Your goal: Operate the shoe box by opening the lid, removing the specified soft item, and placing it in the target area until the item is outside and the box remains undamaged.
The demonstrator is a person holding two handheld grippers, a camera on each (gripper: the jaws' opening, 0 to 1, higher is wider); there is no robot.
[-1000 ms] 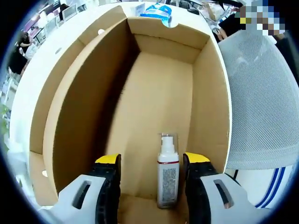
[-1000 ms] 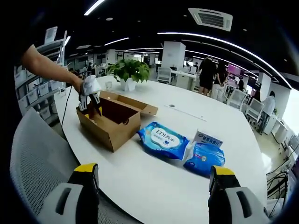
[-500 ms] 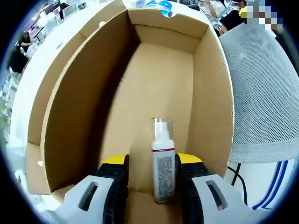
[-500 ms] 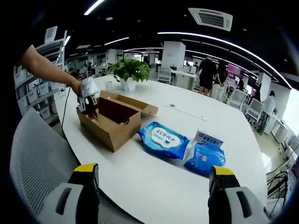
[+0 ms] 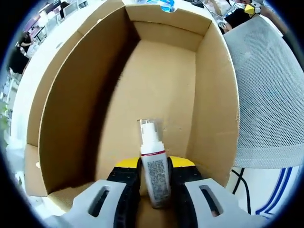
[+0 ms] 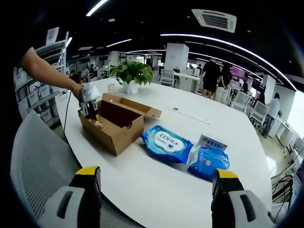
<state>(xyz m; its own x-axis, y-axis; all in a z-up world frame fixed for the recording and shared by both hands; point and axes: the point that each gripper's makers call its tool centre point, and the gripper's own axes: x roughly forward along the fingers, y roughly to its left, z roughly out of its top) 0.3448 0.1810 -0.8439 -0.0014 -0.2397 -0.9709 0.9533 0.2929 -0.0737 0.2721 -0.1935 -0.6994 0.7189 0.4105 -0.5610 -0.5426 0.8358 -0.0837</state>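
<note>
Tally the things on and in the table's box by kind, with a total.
Cardboard shoe box: 1
Pump bottle: 1
Blue wipe packs: 2
White carton: 1
Potted plant: 1
Total: 6

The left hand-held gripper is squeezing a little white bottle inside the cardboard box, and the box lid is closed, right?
Not quite. The lid is open, as the right gripper view shows: the shoe box sits on the white table with its lid folded back. The rest holds: in the left gripper view, the left hand-held gripper grips the white bottle inside the box.
</note>
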